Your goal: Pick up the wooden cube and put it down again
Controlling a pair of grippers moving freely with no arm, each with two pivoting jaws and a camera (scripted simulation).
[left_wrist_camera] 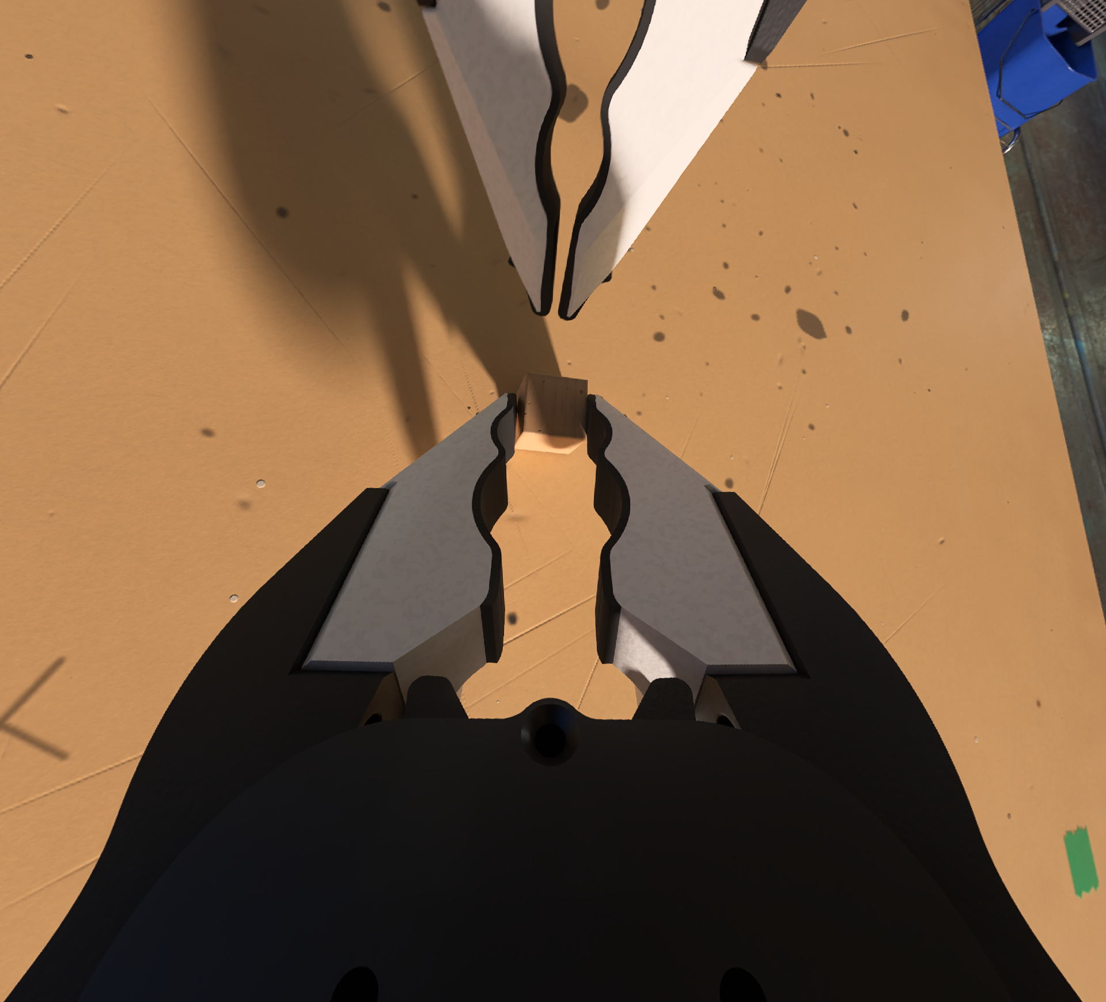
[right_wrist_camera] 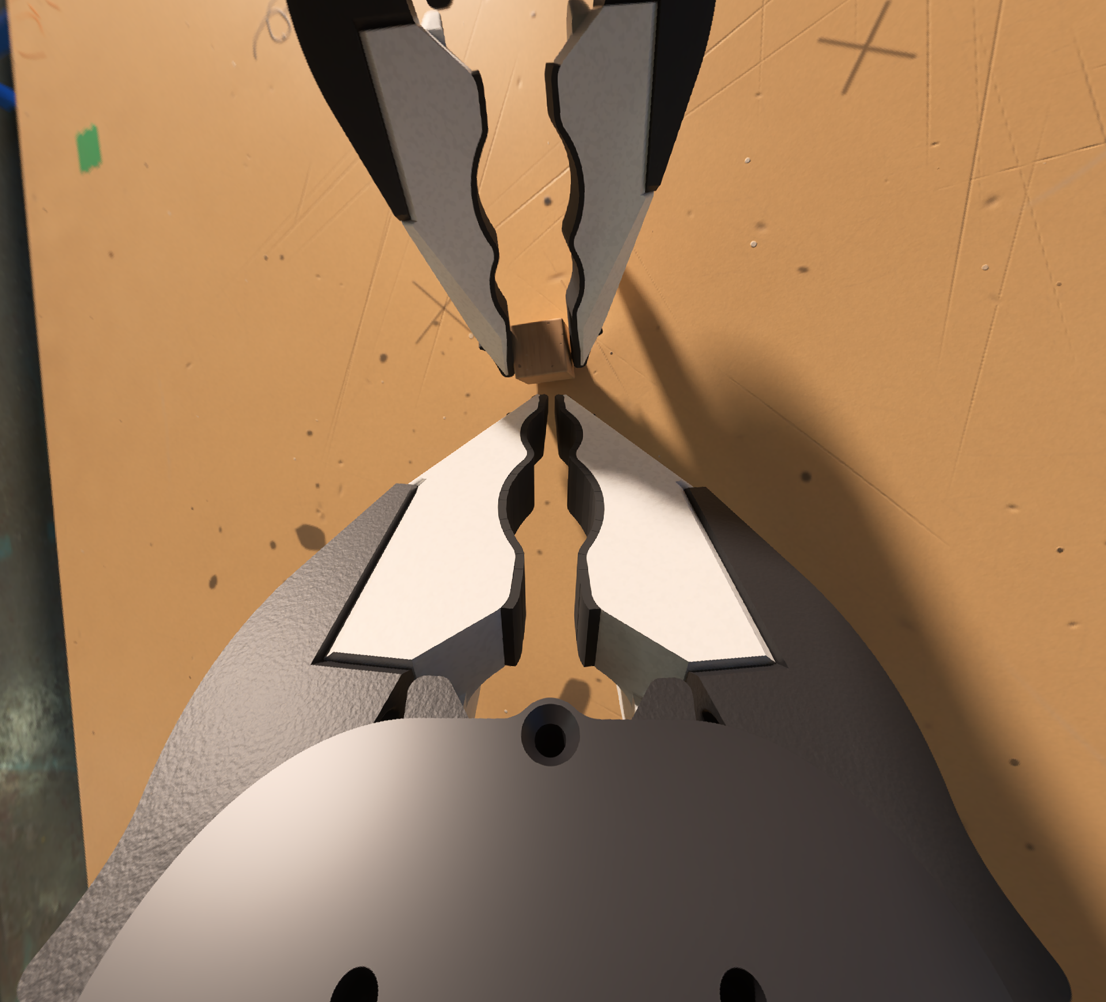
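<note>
A small wooden cube (left_wrist_camera: 552, 412) sits between the fingertips of my left gripper (left_wrist_camera: 550, 404), which is shut on it just over the brown tabletop (left_wrist_camera: 239, 374). In the right wrist view the same cube (right_wrist_camera: 540, 352) shows clamped between the left gripper's fingertips (right_wrist_camera: 541, 359). My right gripper (right_wrist_camera: 551, 401) is shut and empty, its tips just short of the cube and pointing at it. It shows from the front in the left wrist view (left_wrist_camera: 554, 312). I cannot tell whether the cube touches the table.
The tabletop is scratched and speckled, with a strip of green tape (left_wrist_camera: 1081, 867) near one edge and pencilled crosses (right_wrist_camera: 866, 48). A blue container (left_wrist_camera: 1032, 60) stands beyond the table edge. Dark floor runs along that edge (right_wrist_camera: 30, 494).
</note>
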